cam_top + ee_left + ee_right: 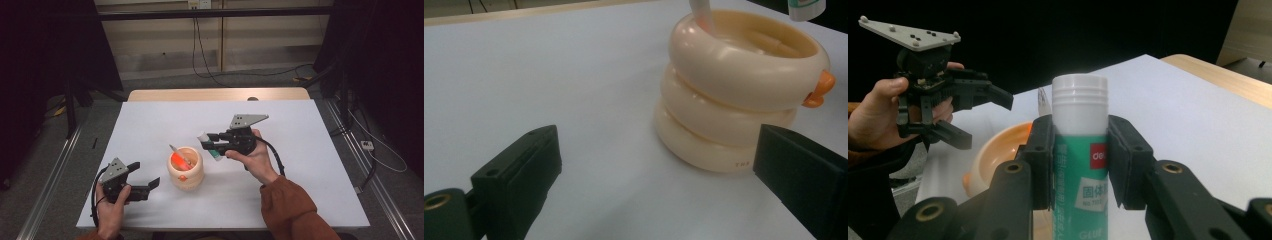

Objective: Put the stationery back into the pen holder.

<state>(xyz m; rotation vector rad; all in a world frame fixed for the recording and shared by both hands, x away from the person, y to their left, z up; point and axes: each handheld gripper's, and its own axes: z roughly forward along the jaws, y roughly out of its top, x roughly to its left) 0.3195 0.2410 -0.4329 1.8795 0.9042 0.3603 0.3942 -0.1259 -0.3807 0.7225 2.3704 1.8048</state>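
Glue stick pinched in the right gripper, just right of the cream holder at the middle of the high view.

The stick — white cap, green label — sits clamped between the two black pads, cap sticking out past them, held off the white table. The right hand comes in from the lower right, forearm slanting up-left, jaws aimed left toward the ringed holder, which has what looks like an orange-red tool inside. At lower left the left gripper rests low near the table, jaws spread wide and holding nothing — pointed at the holder, apart from it.
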